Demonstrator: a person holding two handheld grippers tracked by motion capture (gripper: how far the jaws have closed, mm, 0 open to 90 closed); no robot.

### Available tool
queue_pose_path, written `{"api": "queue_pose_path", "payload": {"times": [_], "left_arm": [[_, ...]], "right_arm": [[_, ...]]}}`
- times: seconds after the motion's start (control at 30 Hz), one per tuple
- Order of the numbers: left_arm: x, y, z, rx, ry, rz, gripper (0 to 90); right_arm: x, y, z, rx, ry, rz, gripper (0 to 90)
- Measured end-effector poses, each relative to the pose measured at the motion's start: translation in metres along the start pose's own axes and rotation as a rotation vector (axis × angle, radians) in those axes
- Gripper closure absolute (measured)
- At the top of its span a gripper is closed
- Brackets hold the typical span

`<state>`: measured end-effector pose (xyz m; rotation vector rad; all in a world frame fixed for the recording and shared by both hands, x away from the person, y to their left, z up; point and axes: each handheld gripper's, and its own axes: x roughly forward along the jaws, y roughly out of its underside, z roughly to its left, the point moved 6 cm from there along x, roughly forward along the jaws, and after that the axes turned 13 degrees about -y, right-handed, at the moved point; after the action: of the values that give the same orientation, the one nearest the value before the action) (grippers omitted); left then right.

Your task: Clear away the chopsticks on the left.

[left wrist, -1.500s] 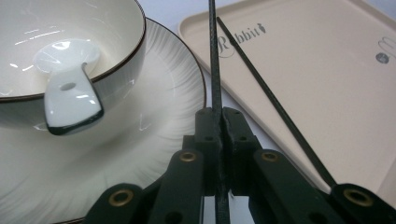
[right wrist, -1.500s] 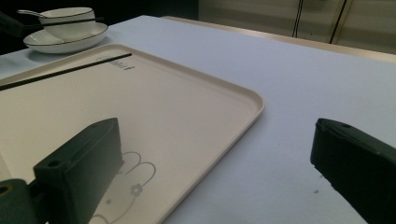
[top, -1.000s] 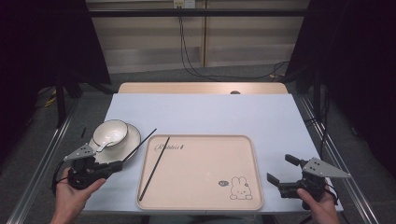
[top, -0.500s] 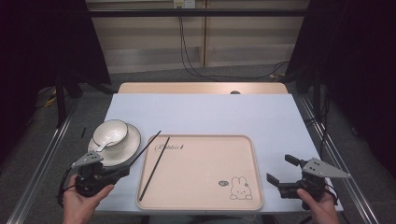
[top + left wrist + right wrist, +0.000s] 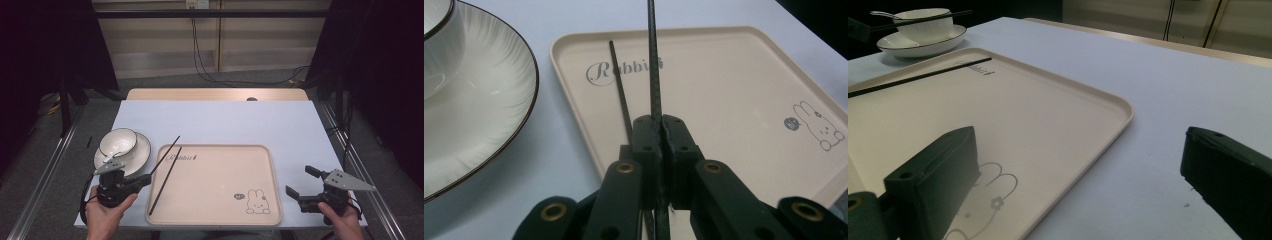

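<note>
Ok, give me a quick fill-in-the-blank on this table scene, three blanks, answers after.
1. The left gripper is shut on one black ____.
2. The other chopstick lies on the beige ____.
3. The right gripper has its jaws ____, holding nothing.
4. The white bowl sits on a ____.

Missing words: chopstick; tray; open; plate

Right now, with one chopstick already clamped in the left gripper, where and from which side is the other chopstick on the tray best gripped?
Grip the loose chopstick near its lower, thicker end, coming straight down with the jaws across its width. It lies flat on the tray beside the left rim, so a side approach would hit that lip. The right gripper is open and free.
</note>
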<state>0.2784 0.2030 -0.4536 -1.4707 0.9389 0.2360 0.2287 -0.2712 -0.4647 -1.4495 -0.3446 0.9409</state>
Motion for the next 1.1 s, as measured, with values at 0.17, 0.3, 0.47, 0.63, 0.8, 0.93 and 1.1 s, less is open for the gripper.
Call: {"api": "queue_pose_path", "payload": {"times": [0.17,0.3,0.47,0.63,0.8,0.93,1.1], "left_arm": [[0.010,-0.002,-0.008,-0.014,-0.009,0.021,85.8],[0.018,-0.004,-0.014,-0.022,-0.031,0.037,85.9],[0.027,-0.001,-0.021,-0.022,-0.043,0.061,85.9],[0.037,0.008,-0.026,-0.031,-0.044,0.099,85.9],[0.047,0.016,-0.030,-0.030,-0.060,0.145,85.8],[0.053,0.018,-0.030,-0.032,-0.093,0.167,85.7],[0.062,0.024,-0.032,-0.033,-0.112,0.201,85.5]], "right_arm": [[0.000,0.000,0.000,-0.002,0.001,0.000,2.2],[0.000,0.000,0.000,-0.004,0.001,0.000,2.2],[0.000,0.000,0.000,-0.003,0.000,0.001,2.2],[0.000,0.000,0.000,-0.004,0.000,0.001,2.1],[0.001,0.001,0.000,-0.002,-0.004,0.004,2.1],[0.001,0.001,0.000,-0.004,-0.004,0.004,2.1],[0.000,0.001,0.000,-0.003,-0.001,0.003,2.1]]}}
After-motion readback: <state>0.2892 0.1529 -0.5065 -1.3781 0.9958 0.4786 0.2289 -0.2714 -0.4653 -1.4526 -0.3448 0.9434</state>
